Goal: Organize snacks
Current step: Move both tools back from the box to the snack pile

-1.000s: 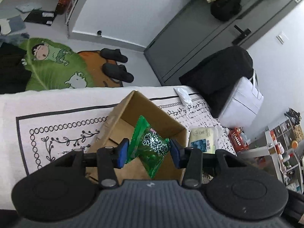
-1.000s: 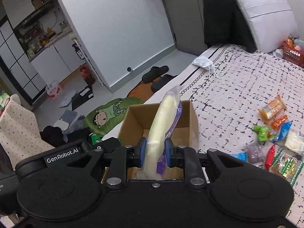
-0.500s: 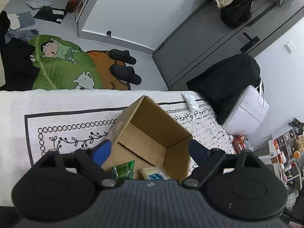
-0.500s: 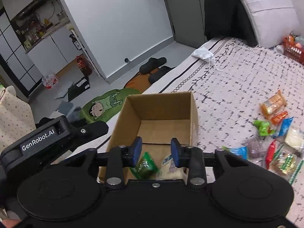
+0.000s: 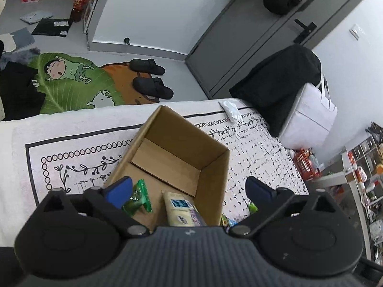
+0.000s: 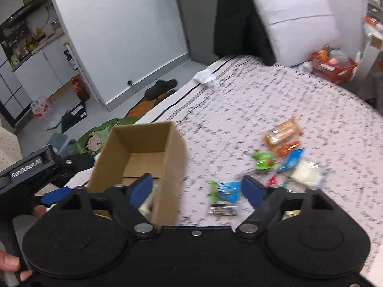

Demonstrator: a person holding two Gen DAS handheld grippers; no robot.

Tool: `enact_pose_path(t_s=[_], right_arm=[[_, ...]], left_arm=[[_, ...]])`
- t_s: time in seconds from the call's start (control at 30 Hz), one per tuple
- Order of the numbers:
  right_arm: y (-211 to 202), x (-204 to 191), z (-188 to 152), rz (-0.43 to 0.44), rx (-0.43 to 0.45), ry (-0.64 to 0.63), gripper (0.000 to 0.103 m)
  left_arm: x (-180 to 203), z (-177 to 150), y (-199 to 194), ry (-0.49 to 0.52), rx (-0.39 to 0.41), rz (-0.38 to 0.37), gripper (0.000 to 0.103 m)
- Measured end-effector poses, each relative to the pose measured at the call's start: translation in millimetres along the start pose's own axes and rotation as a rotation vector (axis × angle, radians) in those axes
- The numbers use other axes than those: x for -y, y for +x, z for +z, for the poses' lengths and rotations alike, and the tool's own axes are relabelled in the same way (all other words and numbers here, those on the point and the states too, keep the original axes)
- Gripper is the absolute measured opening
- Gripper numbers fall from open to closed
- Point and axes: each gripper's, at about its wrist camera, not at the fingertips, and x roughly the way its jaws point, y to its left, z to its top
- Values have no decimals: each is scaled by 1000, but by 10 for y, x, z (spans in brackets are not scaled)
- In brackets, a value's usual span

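Both my grippers, left [image 5: 189, 190] and right [image 6: 197, 189], are opening empty, the 2 packets now lying in the box [image 5: 213, 167], so I'm heading for the pile [image 6: 282, 153].

Right wrist view is smearing with motion: loose snacks [image 6: 282, 160] reading only as coloured blurs, labels illegible. Left gripper's body is covering the near ends of the green packet [image 5: 138, 197], pale packet [image 5: 180, 209] and cardboard box [image 5: 213, 167].
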Motion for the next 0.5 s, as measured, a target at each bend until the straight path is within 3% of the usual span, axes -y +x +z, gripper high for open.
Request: enact_pose_path(t_s=[0.27,0.5], right_arm=[[-209,560,22,-55,60,58,100],[-116,906,-125,-72,49,96,101]], left_arm=[[285,-131,-26,71,-5,2,103],[573,-287,-13,149,-9,-8,103]])
